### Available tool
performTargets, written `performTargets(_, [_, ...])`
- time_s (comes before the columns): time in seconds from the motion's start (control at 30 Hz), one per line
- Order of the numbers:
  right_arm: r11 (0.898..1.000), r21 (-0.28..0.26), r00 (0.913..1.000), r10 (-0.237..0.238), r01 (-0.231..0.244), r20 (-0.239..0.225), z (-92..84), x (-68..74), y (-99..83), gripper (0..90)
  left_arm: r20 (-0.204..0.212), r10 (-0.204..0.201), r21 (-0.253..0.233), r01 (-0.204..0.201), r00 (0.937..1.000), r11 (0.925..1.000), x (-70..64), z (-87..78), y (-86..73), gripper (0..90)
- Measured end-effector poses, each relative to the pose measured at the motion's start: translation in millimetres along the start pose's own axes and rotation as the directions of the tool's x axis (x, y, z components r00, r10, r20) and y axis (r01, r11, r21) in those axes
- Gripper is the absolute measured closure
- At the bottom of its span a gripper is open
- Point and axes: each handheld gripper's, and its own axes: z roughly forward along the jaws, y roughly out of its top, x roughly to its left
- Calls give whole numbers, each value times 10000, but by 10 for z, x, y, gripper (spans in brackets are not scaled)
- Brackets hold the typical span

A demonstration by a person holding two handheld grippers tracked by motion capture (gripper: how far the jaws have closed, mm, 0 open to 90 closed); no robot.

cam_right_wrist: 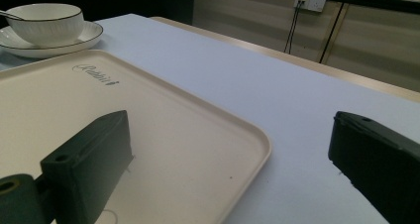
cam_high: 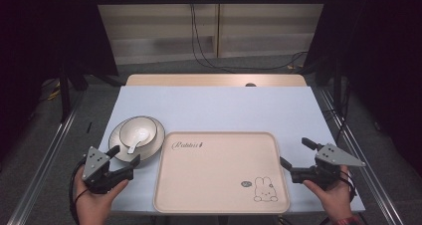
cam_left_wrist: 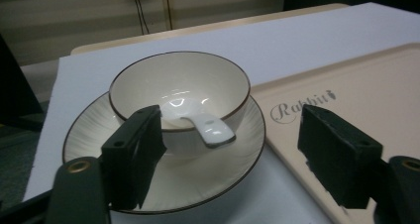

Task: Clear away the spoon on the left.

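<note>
Left gripper (cam_left_wrist: pixel 230 159) fingers spread at plate (cam_left_wrist: pixel 198 177) | right gripper (cam_right_wrist: pixel 233 169) spread over tray (cam_right_wrist: pixel 163 135) | spoon (cam_left_wrist: pixel 210 130) bowl-hidden

Left hand (cam_high: pixel 92 201): enters from the bottom, at the near left corner of the tabletop (cam_high: pixel 214 108), palm wrapped around the gripper body. Left gripper (cam_high: pixel 123 154): points forward and slightly right, jaws apart, nothing pressed between them. Right hand (cam_high: pixel 334 197): enters at the near right corner, gripping from below. Right gripper (cam_high: pixel 294 153): points left and forward, inward from the right edge, jaws wide apart, nothing between.
</note>
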Motion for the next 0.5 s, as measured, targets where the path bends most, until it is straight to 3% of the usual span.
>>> performTargets(0.1, [10000, -31, 10000, -4, 4, -23, -2, -5, 2, 26, -67, -49, 20, 49, 10000, 10000, 11, -1, -16, 283])
performTargets(0.13, [10000, -17, 10000, 42, -42, -14, -8, -11, 1, 26, -201, 161, 141, -158, 9997, 9998, 30, -13, -25, 304])
performTargets(0.3, [10000, -26, 10000, 56, -56, -54, -6, -22, 1, 26, -462, 270, 159, -263, 9986, 9995, 28, -29, -32, 352])
performTargets(0.33, [10000, -41, 10000, 73, -73, -59, -6, -21, 2, 26, -290, 190, 174, -185, 9994, 9997, 20, -10, -45, 371])
performTargets(0.5, [9999, -70, 9999, 133, -133, 15, -10, -25, 5, 26, -330, 194, 252, -186, 9993, 9995, 23, 45, -62, 415])
